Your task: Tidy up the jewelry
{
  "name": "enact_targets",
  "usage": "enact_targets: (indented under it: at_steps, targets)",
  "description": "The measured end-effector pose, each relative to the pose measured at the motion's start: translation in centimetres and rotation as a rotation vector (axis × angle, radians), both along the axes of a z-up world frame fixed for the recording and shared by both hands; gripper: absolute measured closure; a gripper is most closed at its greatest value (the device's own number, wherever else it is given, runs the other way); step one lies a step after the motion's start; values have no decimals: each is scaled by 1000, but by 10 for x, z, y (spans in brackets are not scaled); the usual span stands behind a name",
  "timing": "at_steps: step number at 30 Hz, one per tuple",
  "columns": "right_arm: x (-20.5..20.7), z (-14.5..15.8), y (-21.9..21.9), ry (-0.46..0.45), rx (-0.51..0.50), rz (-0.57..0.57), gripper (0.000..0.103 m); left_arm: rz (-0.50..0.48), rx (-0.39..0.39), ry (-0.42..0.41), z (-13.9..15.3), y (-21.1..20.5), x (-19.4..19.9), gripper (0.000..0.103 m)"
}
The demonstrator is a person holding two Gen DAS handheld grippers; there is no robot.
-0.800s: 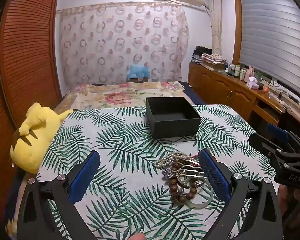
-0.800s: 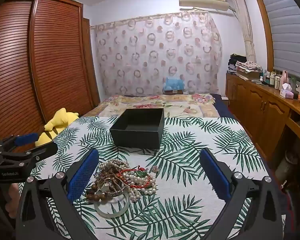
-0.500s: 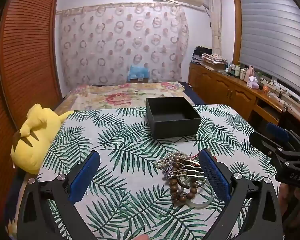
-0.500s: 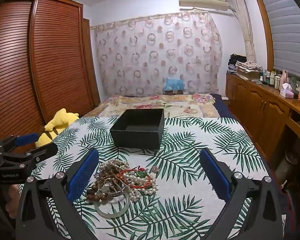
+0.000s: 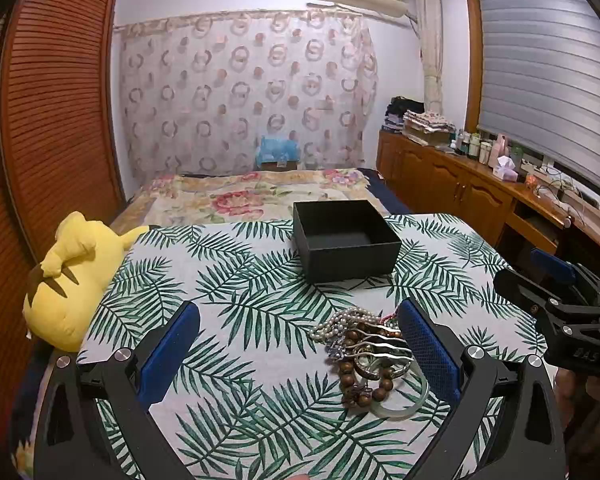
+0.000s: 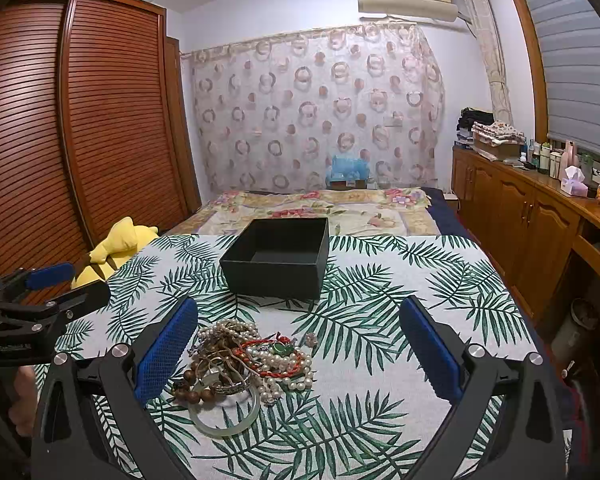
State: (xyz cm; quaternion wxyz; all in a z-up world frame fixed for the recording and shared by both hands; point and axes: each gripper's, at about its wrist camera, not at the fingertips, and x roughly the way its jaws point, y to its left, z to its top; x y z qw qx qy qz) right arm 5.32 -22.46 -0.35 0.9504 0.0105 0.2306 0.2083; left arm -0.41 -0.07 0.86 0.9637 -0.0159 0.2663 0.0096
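Observation:
A tangled pile of jewelry (image 5: 366, 354) lies on the palm-leaf tablecloth (image 5: 240, 300): pearl strands, brown bead bracelets, silver bangles and a pale green bangle. In the right wrist view the jewelry pile (image 6: 248, 364) also shows a red cord bracelet. An open, empty black box (image 5: 344, 240) stands behind it, also in the right wrist view (image 6: 278, 256). My left gripper (image 5: 300, 346) is open, its right finger beside the pile. My right gripper (image 6: 300, 346) is open, its left finger beside the pile. Both hover empty.
A yellow plush toy (image 5: 66, 280) lies at the table's left edge. A bed (image 5: 252, 196) stands behind the table. Wooden cabinets (image 6: 540, 224) with bottles and a tissue box line the right wall. A louvred wardrobe (image 6: 80, 128) stands at the left.

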Motion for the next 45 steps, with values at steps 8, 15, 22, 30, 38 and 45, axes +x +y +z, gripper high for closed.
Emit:
enact_targets:
  at_steps: [8,15,22,30,38,45]
  targets:
    - [0,1,0,1,0,1,2,1,1,-2,1,0,0,8]
    - [-1,1,0,0,1,2,2,1,1,-5,4,-1,0,8]
    - [-2,3,2,-4,-1,0,2,3,4,-7,8,0,-1,8]
    - [-4,5,0,-4,-1,1,2,2,5,-9,9,0,-1,7]
    - [-4,5,2,-3,0,1,2,2,6,-10,7,-1,-2,8]
    - [-4,5,4,-2,0,1,2,3,6,-11,7,-1,-2,8]
